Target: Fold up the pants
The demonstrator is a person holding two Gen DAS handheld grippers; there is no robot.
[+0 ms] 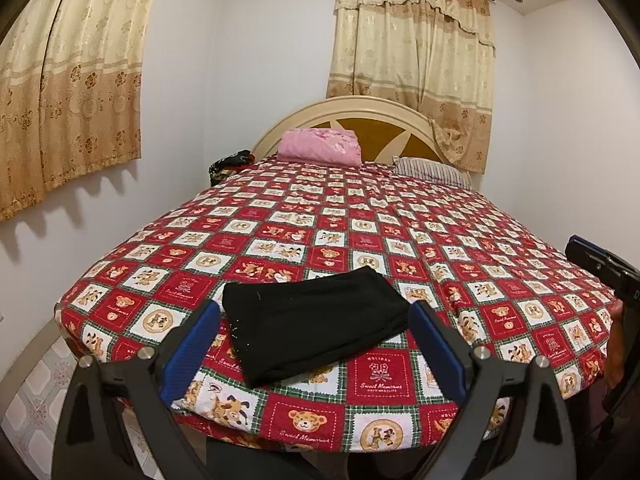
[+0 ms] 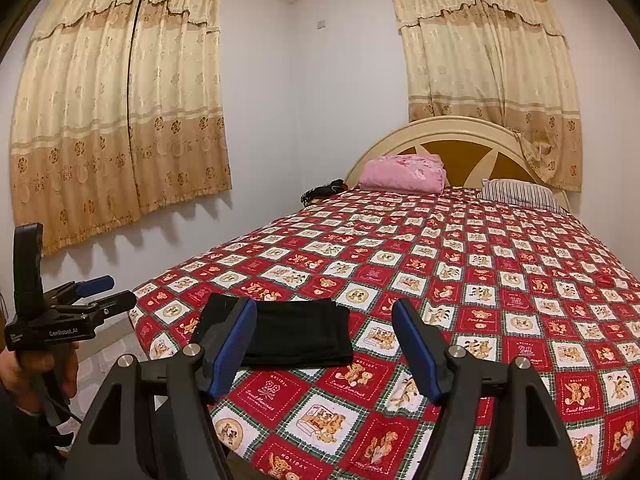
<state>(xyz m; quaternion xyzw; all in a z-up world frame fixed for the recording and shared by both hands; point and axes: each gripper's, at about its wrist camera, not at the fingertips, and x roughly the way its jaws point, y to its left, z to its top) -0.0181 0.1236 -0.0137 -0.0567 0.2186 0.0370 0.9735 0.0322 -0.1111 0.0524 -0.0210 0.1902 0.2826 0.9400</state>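
Black pants lie folded into a compact rectangle near the foot edge of the bed, on its red teddy-bear checked cover. My left gripper hovers before them, open, its blue pads apart with nothing between them. In the right wrist view the pants sit left of centre. My right gripper is open and holds nothing; its left finger hides the pants' left end. The left gripper shows at the left edge, held by a hand. The right gripper peeks in at the right.
A folded pink blanket and a striped pillow lie by the cream headboard. A dark bundle sits at the bed's far left corner. Curtains hang on both walls. Tiled floor runs along the bed's left side.
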